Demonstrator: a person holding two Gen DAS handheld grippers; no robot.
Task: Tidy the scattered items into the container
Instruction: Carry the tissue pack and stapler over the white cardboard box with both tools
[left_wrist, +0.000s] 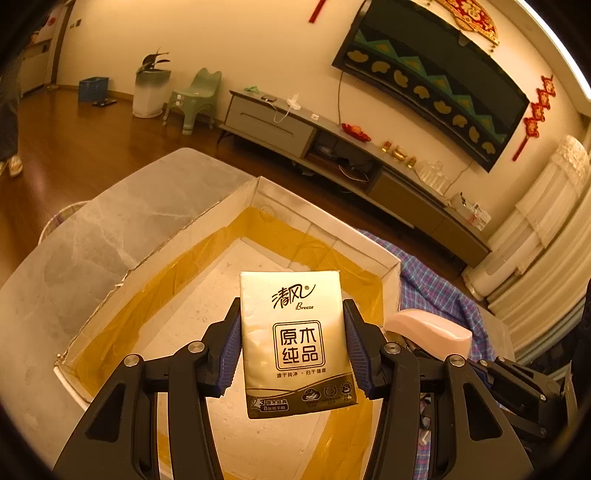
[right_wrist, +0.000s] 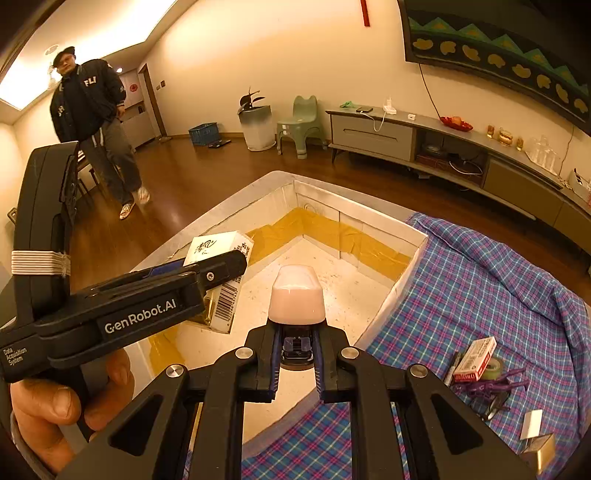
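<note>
My left gripper (left_wrist: 291, 314) is shut on a gold-and-white tissue pack (left_wrist: 295, 339), pads pressed on its two long sides, above the open white box (left_wrist: 207, 221) lined with yellow tape. My right gripper (right_wrist: 297, 332) is shut on one end of a pale pink oblong bar (right_wrist: 297, 299), which sticks out forward over the box's near corner (right_wrist: 406, 280). In the right wrist view the left gripper (right_wrist: 218, 273) and its tissue pack (right_wrist: 218, 247) hang over the box's left side. The pink bar (left_wrist: 428, 328) also shows at the right of the left wrist view.
The box stands on a grey marble table (left_wrist: 92, 236). A blue plaid cloth (right_wrist: 480, 295) to its right carries a red-and-white small box (right_wrist: 474, 358), a tape roll (right_wrist: 493, 367), a purple item (right_wrist: 491, 384) and a metal block (right_wrist: 539, 446). A person (right_wrist: 92, 122) walks at the back left.
</note>
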